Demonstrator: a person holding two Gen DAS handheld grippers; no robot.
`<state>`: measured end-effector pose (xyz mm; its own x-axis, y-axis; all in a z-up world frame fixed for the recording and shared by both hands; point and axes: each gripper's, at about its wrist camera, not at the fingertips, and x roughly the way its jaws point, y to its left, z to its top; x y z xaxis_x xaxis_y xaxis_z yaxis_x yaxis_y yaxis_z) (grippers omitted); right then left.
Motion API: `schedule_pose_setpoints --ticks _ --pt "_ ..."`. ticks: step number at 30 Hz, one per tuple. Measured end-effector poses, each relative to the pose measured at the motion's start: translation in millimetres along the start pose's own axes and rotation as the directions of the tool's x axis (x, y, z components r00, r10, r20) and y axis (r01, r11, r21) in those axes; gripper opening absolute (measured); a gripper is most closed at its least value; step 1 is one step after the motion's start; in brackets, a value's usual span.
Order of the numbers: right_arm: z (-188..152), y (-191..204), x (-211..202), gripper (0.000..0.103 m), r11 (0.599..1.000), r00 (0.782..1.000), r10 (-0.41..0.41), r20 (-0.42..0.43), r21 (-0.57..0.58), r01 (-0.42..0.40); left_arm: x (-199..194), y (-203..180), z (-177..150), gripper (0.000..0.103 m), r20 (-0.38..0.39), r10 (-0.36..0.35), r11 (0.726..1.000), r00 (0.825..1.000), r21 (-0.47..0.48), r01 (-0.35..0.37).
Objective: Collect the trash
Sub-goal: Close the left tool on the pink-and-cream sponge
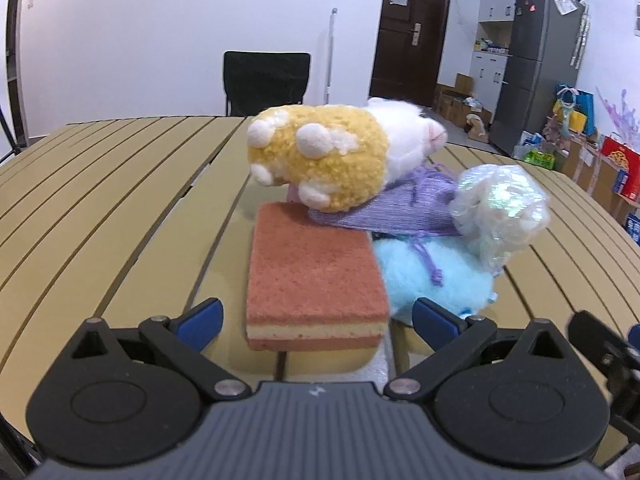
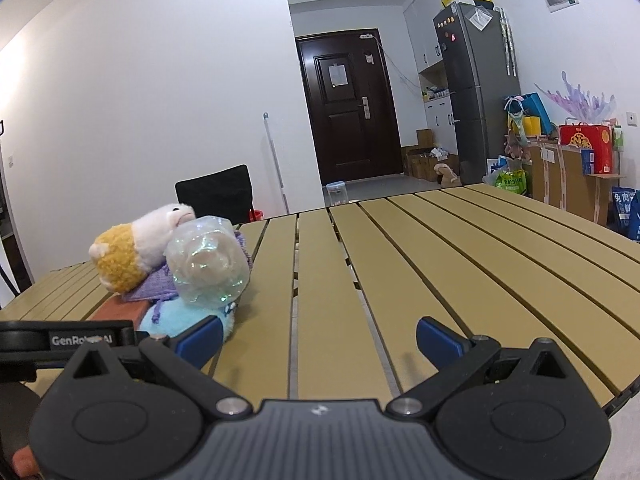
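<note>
Slatted tabletop [image 2: 440, 264] holds a pile – plush toy [image 1: 320, 160], crushed plastic bottle [image 1: 498, 208], sponge [image 1: 316, 276]. Left hand-held gripper [image 1: 316, 316] gapes wide around the sponge, not gripping it. Right hand-held gripper [image 2: 318, 338] – wide open, empty.

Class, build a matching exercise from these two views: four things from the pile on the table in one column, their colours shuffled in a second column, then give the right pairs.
Things:
1. sponge
2. bottle
3. cloth
4. plush at the bottom

Colours:
A. light blue
B. purple
C. reddish-brown with a pale middle layer
D. clear, iridescent

Pairs: 1-C, 2-D, 3-B, 4-A
</note>
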<state>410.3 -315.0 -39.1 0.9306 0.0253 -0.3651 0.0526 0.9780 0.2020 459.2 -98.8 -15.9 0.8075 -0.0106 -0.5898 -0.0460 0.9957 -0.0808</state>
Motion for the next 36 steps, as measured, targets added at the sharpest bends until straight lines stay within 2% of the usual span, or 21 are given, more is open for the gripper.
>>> schedule_pose_setpoints --ticks 4,6,13,24,30,31,33,36 --pt "-0.8 -2.0 -0.7 0.103 1.000 1.000 0.002 -0.004 0.004 -0.002 3.9 5.7 1.3 0.095 0.000 -0.001 1.000 1.000 -0.016 0.001" --pt "-1.3 -2.5 -1.5 0.103 1.000 1.000 0.003 -0.009 0.003 -0.003 2.7 6.6 1.1 0.087 0.006 -0.019 1.000 1.000 -0.017 0.019" --pt "-4.6 0.3 0.2 0.103 1.000 1.000 0.007 -0.022 -0.004 -0.007 2.3 8.2 0.9 0.076 0.024 -0.029 0.999 0.999 -0.016 0.029" --pt "-6.0 1.8 0.5 0.103 1.000 0.999 0.013 -0.030 -0.004 -0.013 -4.1 20.7 2.7 0.076 0.039 0.024 0.999 0.999 -0.048 -0.022" --pt "-7.4 4.8 2.6 0.103 1.000 0.999 0.012 -0.037 -0.007 -0.012 0.2 14.6 1.8 0.082 0.041 0.030 0.999 0.999 -0.032 -0.029" --pt "-7.1 5.9 3.4 0.103 1.000 0.999 0.011 -0.038 -0.008 -0.011 1.0 14.7 2.1 0.081 0.042 0.029 0.999 0.999 -0.030 -0.028" --pt "-7.1 7.1 4.4 0.103 1.000 0.999 0.009 -0.041 -0.008 -0.010 0.4 13.1 1.1 0.073 0.047 0.031 0.999 0.998 -0.020 -0.030" --pt "-6.7 8.6 4.3 0.103 1.000 0.999 0.013 -0.043 -0.011 -0.014 -0.8 14.6 1.1 0.073 0.056 0.034 0.999 0.998 -0.010 -0.034"
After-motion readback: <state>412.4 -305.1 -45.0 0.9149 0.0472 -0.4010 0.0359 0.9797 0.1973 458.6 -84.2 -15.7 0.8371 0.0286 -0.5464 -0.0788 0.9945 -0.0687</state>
